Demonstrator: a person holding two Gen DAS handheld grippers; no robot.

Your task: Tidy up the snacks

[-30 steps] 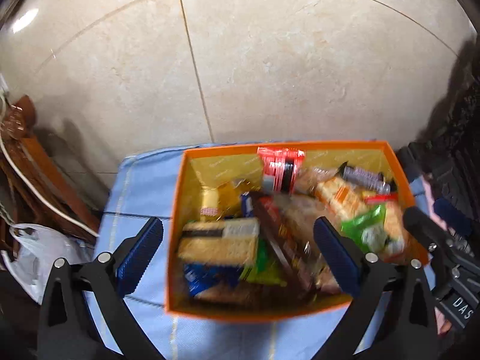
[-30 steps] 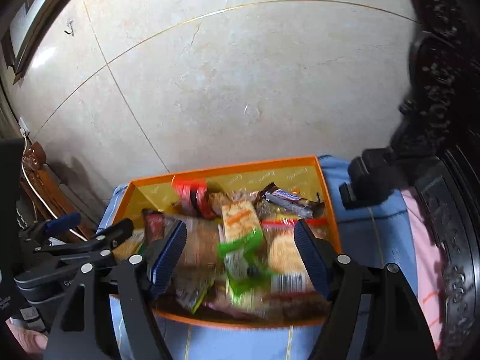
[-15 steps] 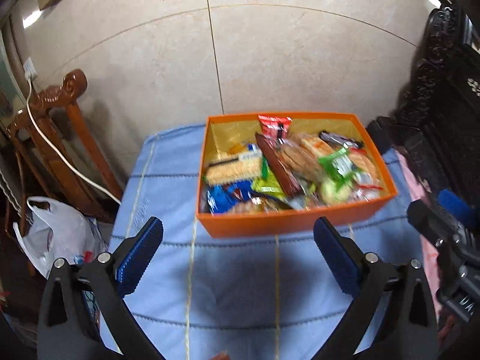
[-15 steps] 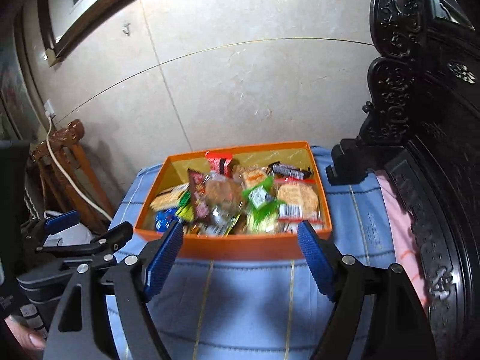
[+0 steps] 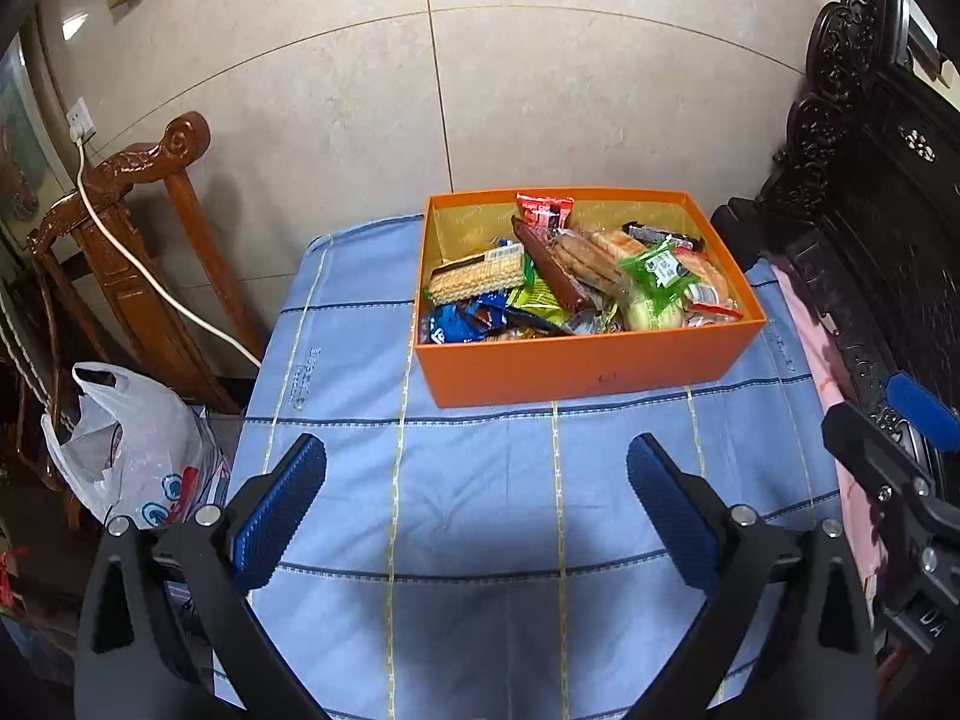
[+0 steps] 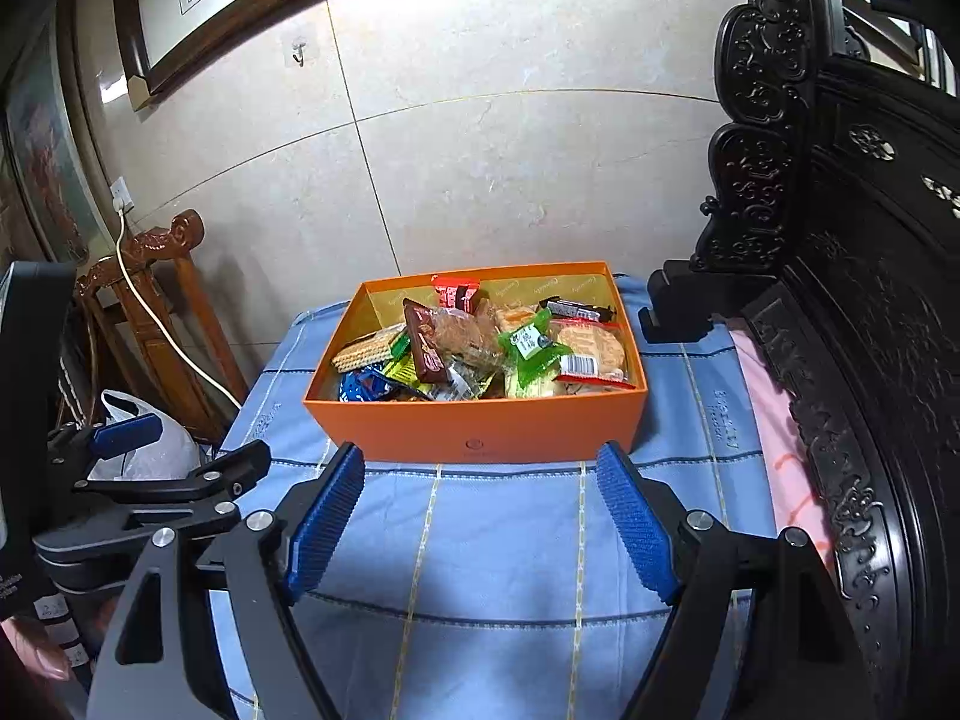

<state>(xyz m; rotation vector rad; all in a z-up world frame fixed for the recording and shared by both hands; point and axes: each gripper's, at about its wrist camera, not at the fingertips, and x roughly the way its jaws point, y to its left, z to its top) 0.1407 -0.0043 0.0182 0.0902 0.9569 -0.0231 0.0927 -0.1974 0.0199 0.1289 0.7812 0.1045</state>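
From the left wrist camera, the left gripper (image 5: 477, 507) hangs over the blue checked cloth (image 5: 480, 516) with its jaws spread wide and nothing between the blue pads. The orange box (image 5: 576, 369) sits on the cloth at about one o'clock from the gripper, well apart from it, heaped with snacks: a wafer pack (image 5: 477, 279) at its nine o'clock side, a long brown bar (image 5: 549, 270) lying aslant across the middle, a green-wrapped packet (image 5: 657, 267) towards three o'clock, and a red packet (image 5: 544, 211) leaning on the far wall at twelve. A white plastic bag (image 5: 129, 450) slumps at nine o'clock beside a carved wooden chair (image 5: 129, 228); the right gripper (image 5: 906, 450) pokes in at three o'clock. From the right wrist camera, the right gripper (image 6: 480, 525) is likewise parted, empty, its jaws having just been opening, with the orange box (image 6: 480, 429) just beyond its tips at twelve o'clock. The left gripper (image 6: 174, 450) shows at nine o'clock, and dark carved furniture (image 6: 840, 300) fills the three o'clock side.
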